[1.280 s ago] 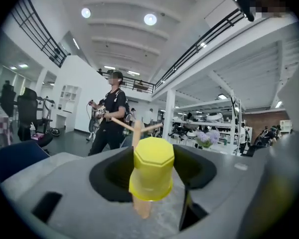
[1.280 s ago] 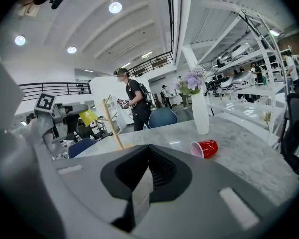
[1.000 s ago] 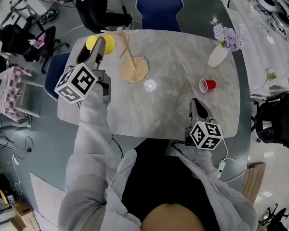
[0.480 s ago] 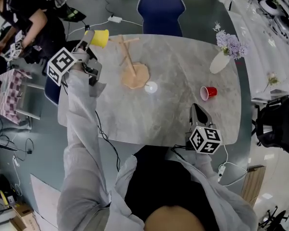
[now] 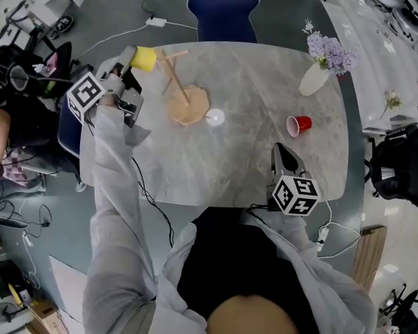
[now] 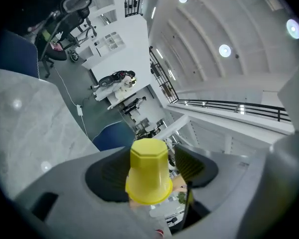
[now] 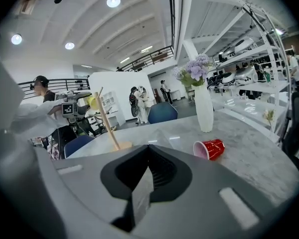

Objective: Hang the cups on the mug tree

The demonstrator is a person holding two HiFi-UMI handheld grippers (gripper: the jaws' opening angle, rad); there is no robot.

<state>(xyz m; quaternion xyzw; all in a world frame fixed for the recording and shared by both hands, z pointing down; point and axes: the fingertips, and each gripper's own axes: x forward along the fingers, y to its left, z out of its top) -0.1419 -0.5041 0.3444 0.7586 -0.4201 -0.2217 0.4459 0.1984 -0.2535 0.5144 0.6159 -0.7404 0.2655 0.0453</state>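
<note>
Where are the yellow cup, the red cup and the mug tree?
yellow cup point(image 6: 148, 169): left gripper view, side wall.
red cup point(image 5: 302, 124): head view, side wall.
mug tree point(image 5: 189, 106): head view, round wooden base.

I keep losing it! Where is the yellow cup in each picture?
Head view: yellow cup, upper left, beside the mug tree.
Left gripper view: yellow cup, bottom middle, between the jaws.
Right gripper view: yellow cup, tiny, left of centre, by the tree's top.
Shared landmark: the grey table.
</note>
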